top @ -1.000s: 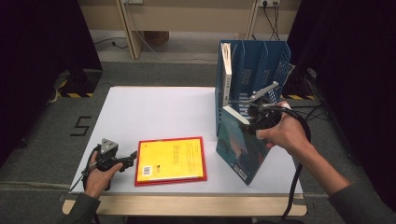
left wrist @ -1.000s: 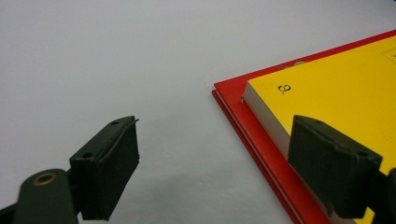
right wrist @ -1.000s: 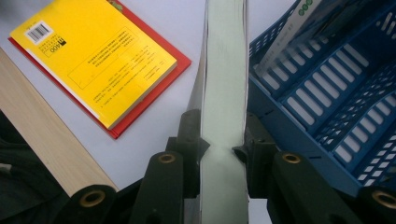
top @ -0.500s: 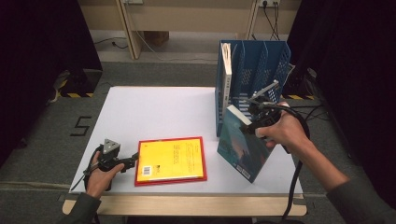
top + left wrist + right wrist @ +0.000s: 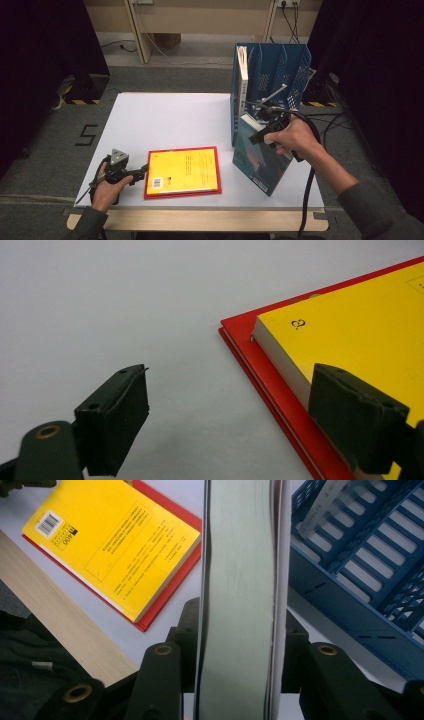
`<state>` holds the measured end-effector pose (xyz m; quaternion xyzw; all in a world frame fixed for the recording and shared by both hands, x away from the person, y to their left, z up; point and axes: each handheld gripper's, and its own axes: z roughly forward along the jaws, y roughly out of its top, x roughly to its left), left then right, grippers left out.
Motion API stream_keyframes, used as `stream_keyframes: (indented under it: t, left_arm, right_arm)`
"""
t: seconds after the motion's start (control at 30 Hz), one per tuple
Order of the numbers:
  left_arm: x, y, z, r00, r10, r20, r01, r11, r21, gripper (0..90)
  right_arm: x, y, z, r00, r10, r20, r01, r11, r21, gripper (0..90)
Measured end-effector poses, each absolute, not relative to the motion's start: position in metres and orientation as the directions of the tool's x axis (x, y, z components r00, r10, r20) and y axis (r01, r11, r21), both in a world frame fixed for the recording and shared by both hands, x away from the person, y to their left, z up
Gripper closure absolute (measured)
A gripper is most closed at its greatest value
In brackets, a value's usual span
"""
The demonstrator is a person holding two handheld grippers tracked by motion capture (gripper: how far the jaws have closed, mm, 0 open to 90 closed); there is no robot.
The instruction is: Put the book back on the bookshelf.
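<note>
A teal book stands on its edge on the white table, tilted, just in front of the blue file holder. My right gripper straddles its top edge. In the right gripper view the page block runs between the jaws of that gripper, which have just been opening; the pads sit close beside the covers. A yellow book on a red cover lies flat near the front edge. My left gripper is open at its left edge, with one pad over the yellow book's corner.
The file holder has several slots, and a pale book stands in its leftmost one. The yellow book lies near the table's wooden front lip. Cables trail off the right side. The floor lies dark on both sides.
My right hand has shifted slightly with the teal book, and the book stands a little lower. The left hand and the yellow book have stayed where they were.
</note>
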<state>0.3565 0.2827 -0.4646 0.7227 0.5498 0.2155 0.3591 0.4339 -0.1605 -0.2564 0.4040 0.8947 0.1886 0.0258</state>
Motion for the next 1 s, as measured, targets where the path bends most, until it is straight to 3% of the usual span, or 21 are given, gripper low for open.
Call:
stream_keyframes:
  t: [0.4, 0.83, 1.0]
  left_arm:
    - [0.357, 0.281, -0.466, 0.309, 0.948, -0.079, 0.642, -0.147, 0.752, 15.7]
    - [0.360, 0.290, -0.471, 0.287, 0.955, -0.072, 0.660, -0.142, 0.737, 15.7]
    - [0.366, 0.292, -0.482, 0.313, 0.949, -0.037, 0.693, -0.201, 0.693, 15.6]
  right_arm:
    - [0.439, -0.158, -0.262, -0.677, 0.730, 0.095, 0.713, 0.618, 0.332, 65.5]
    - [0.432, -0.153, -0.258, -0.744, 0.667, 0.037, 0.644, 0.702, 0.304, 73.8]
    - [0.428, -0.162, -0.249, -0.727, 0.686, 0.028, 0.654, 0.678, 0.336, 74.0]
